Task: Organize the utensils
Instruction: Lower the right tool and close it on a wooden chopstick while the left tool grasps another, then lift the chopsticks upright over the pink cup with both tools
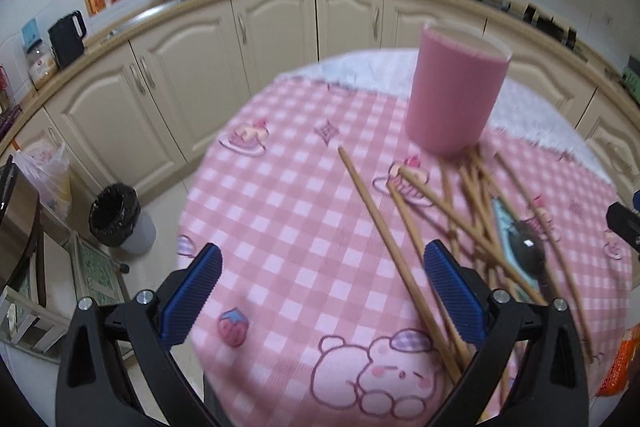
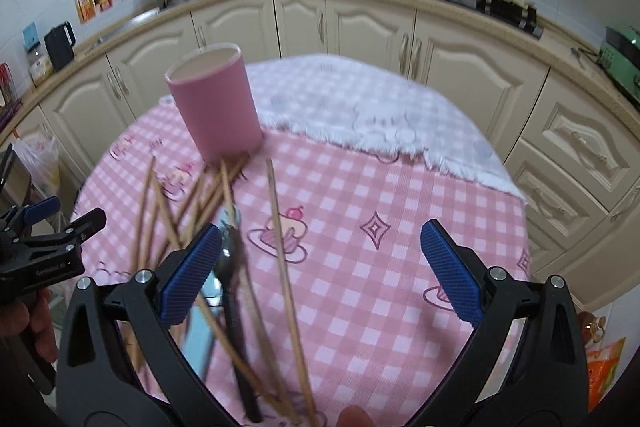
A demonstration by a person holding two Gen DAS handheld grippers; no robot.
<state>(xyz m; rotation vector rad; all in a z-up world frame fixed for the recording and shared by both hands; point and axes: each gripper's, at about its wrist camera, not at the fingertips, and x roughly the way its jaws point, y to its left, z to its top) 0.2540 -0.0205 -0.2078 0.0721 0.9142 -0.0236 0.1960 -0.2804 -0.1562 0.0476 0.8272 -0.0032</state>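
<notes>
- Chopsticks (image 1: 404,227): a loose, crossed pile of wooden sticks on the pink checked cloth (image 1: 288,211) of the bench, just in front of the pink cup (image 1: 456,91); motion blur and overlap make an exact count impossible, and their near ends run under the gripper frames and out of view.
- Spoon (image 1: 530,247): dark bowl and handle lying within the pile on a pale blue flat item (image 1: 505,231) that the sticks largely cover; what that item is cannot be made out.
- Pink cup: upright at the far edge of the pile, with several stick tips touching or nearly touching its base; its inside is not visible in either view.
- Left gripper (image 1: 320,293): wide open, holding nothing. One long chopstick crosses the gap close to its right-hand pad; the rest of the pile lies to the right of that pad.
- Right gripper (image 2: 320,267): wide open, holding nothing. A single chopstick (image 2: 286,279) runs through the gap; the spoon (image 2: 230,259) and the bulk of the pile sit at and beyond its left-hand pad, partly hidden by the frame.
- White fringed cloth (image 2: 360,107): covers the far part of the bench behind the cup.
- Cream cabinets (image 2: 360,23): curve around behind the bench, bent by the lens.
</notes>
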